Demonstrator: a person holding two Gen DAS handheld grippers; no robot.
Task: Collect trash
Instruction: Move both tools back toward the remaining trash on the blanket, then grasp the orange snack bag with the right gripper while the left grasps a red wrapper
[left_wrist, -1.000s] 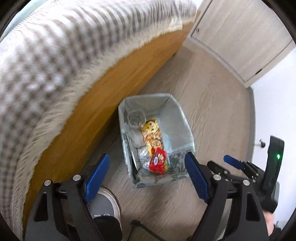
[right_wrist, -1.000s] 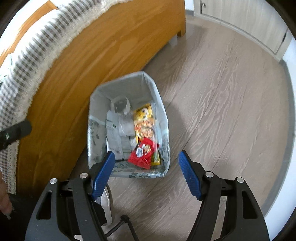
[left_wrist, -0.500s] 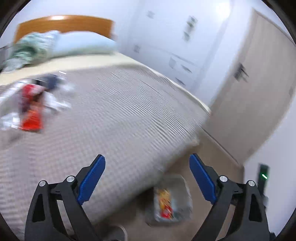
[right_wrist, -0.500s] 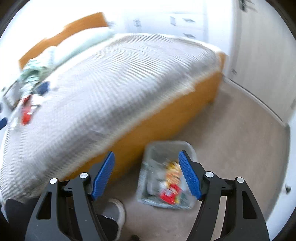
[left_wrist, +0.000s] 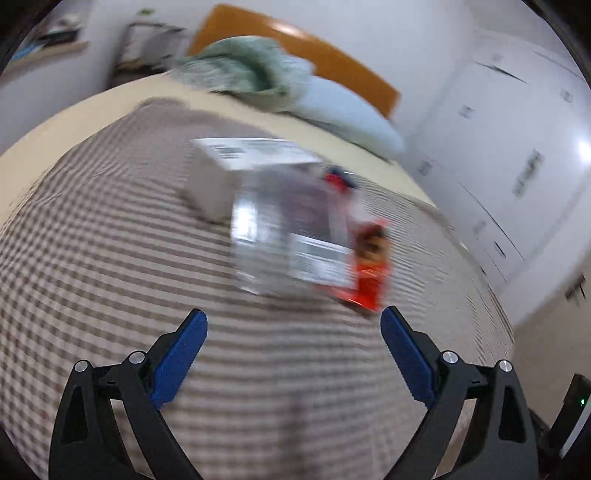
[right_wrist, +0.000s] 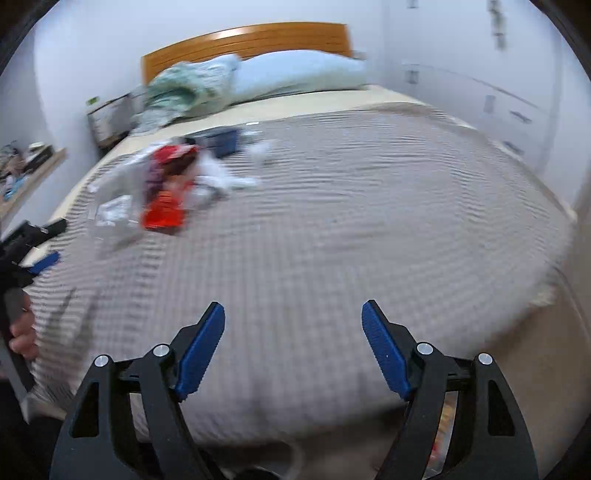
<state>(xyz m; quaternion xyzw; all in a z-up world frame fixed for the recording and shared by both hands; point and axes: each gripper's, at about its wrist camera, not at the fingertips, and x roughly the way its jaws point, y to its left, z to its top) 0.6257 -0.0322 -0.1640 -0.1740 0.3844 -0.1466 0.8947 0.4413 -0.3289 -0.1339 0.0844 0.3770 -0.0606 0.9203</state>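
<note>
Both tools are empty and opening wide, the left tool and the right tool. The trash lies in a pile on the bed, ahead of the left tool.

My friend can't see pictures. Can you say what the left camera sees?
Blurry trash, a clear wrapper and a red packet, lies on a checked bed ahead of the empty, opening left gripper. A white box and pillows sit behind.

Soft, even daylight fills both fisheye views, which bend and darken toward their rims, while motion blur smears the bedspread and wrappers, and glare glints at two o'clock on the wardrobe.
</note>
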